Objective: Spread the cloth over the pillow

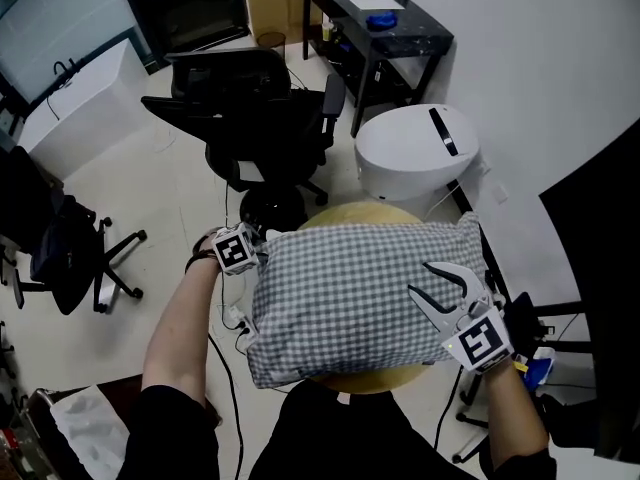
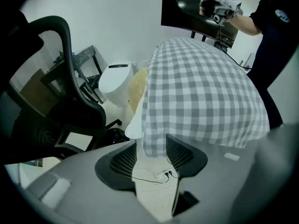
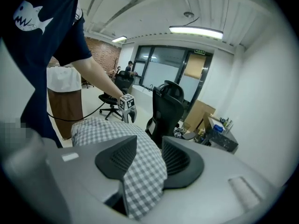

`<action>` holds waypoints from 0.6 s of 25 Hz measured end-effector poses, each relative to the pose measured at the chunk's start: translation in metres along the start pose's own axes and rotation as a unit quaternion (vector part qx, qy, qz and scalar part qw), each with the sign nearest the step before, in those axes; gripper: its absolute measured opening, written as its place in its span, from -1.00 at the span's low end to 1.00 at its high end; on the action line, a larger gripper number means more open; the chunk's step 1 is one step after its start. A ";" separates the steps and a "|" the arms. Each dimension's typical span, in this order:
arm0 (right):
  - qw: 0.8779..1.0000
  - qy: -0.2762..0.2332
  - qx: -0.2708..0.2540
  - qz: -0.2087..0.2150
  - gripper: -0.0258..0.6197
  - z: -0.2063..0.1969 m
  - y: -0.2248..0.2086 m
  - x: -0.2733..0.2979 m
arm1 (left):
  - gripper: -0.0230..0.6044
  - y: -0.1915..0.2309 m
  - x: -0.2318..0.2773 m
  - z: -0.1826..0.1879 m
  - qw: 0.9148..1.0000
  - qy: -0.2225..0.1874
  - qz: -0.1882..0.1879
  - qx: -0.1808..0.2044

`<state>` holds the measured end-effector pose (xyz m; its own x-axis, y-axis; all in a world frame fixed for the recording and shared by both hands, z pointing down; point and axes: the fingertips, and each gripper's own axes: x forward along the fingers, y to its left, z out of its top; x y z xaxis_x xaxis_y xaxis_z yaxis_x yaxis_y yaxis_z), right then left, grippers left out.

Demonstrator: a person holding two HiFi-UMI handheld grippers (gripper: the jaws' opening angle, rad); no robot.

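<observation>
Asking: where is the cloth (image 1: 360, 288) lying right now?

Answering: it is draping over the pillow (image 2: 131, 126), of which only a white corner, as I am reading it, is peeping out under the hem at the left end. The pillow is sitting on the round wooden table (image 1: 365, 214) and overhanging its left and right edges.

Asking: and what are the grippers doing?

Answering: the left gripper (image 2: 151, 142) is pointing down at the cloth's left hem with its jaws standing apart. The hem is hanging between them, but nothing is pinching it. The right gripper (image 1: 418, 277) is hovering over the right end, its jaws also spread wide, with checked fabric showing between them, unclamped.

Asking: so what am I worrying about?

Answering: three things, I am thinking. With neither hem being gripped, the cloth is relying on its own weight, and the part hanging past the table's left edge is likely pulling it toward sliding off. The spread jaw tips are sitting close enough to snag the weave, so a careless withdrawal is risking dragging the cover askew and baring that white corner. And the pillow is overhanging a small round top, so a downward press at either end is threatening to tip it toward the office chair (image 1: 260, 108).
</observation>
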<state>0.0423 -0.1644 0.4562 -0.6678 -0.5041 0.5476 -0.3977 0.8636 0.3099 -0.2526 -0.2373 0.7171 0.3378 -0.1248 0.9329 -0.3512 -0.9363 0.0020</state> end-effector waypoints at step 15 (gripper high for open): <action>0.999 -0.014 0.029 0.012 -0.37 0.004 0.022 0.022 | -0.92 0.014 -0.005 0.011 0.996 0.005 0.043 0.083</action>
<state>0.0167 -0.1567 0.4719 -0.6951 -0.4838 0.5318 -0.4165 0.8739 0.2506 -0.2498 -0.2534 0.7088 0.3041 -0.2050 0.9303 -0.2299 -0.9635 -0.1372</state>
